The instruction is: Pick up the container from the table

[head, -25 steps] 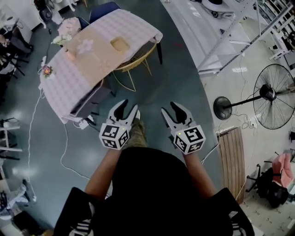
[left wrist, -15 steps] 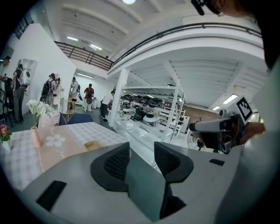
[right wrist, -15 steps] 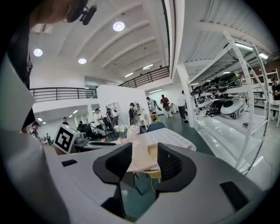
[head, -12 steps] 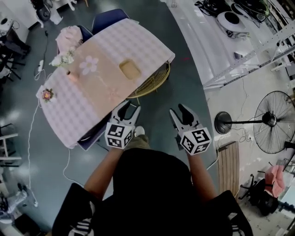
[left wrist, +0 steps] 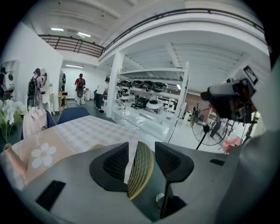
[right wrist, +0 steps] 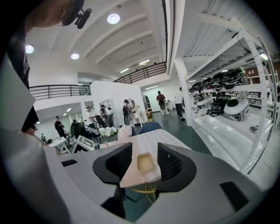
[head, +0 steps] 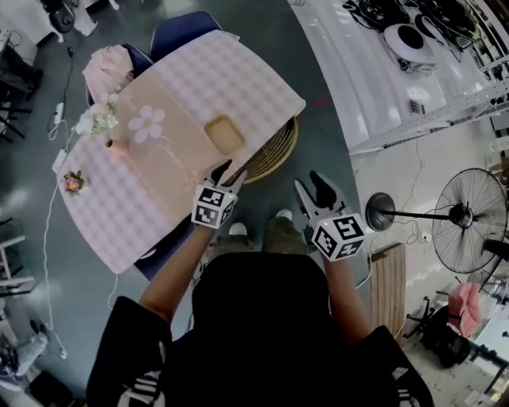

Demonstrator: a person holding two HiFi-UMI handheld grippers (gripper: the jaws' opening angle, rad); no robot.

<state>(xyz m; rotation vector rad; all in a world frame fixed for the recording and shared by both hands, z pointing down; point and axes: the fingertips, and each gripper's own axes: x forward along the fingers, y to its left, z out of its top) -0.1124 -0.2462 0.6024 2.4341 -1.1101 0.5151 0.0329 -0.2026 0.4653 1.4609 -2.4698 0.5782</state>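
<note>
The container (head: 225, 135) is a shallow tan square dish lying on the peach runner of the checked table (head: 238, 75). My left gripper (head: 227, 173) hangs over the table's near edge, just short of the dish. Its jaws have just been opening wider and stand open with nothing between them. In the left gripper view the left gripper (left wrist: 139, 157) frames a wicker chair (left wrist: 141, 168). My right gripper (head: 312, 187) is open over the floor to the right of the table. In the right gripper view the right gripper (right wrist: 145, 152) has the distant container (right wrist: 145, 162) in line between its jaws.
A wicker chair (head: 275, 149) is tucked under the table's near side, a blue chair (head: 181, 24) stands at the far end. White flowers in a vase (head: 97, 123) stand on the runner. A standing fan (head: 469, 219) and white shelving (head: 382, 71) lie to the right.
The table has come much closer as the person walked up to it. Both grippers moved forward; the left one now reaches over the table's edge near the container.
</note>
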